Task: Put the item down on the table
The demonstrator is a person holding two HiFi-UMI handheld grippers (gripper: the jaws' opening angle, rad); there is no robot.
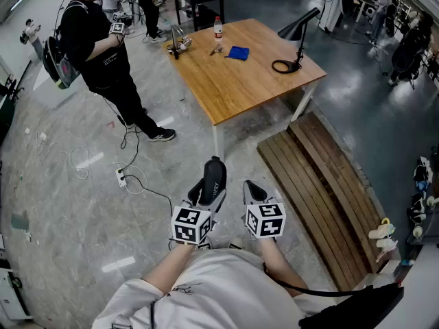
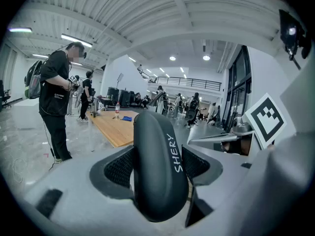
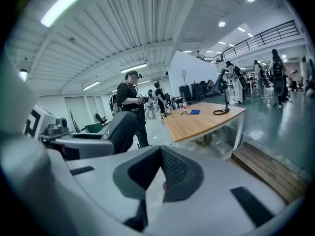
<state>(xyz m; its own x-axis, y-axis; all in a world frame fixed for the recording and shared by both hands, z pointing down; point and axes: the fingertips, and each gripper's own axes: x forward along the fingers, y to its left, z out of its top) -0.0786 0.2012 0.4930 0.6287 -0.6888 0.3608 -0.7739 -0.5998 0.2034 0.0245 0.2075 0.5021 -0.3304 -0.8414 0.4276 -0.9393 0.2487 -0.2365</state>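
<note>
Black case (image 2: 160,166) sitting clamped between the left tongs (image 1: 210,192), hanging above the grey floor (image 1: 89,204), well short of the wooden counter (image 1: 260,81). Right tongs (image 1: 251,187) hovering just beside, pressed together, gripping nothing.

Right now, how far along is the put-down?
Done: the case is gripped in the left gripper. In hand: the carry; the table stands well ahead, not under the case. Left: reach it, set the case down, open the jaws. Right gripper is shut, empty.
</note>
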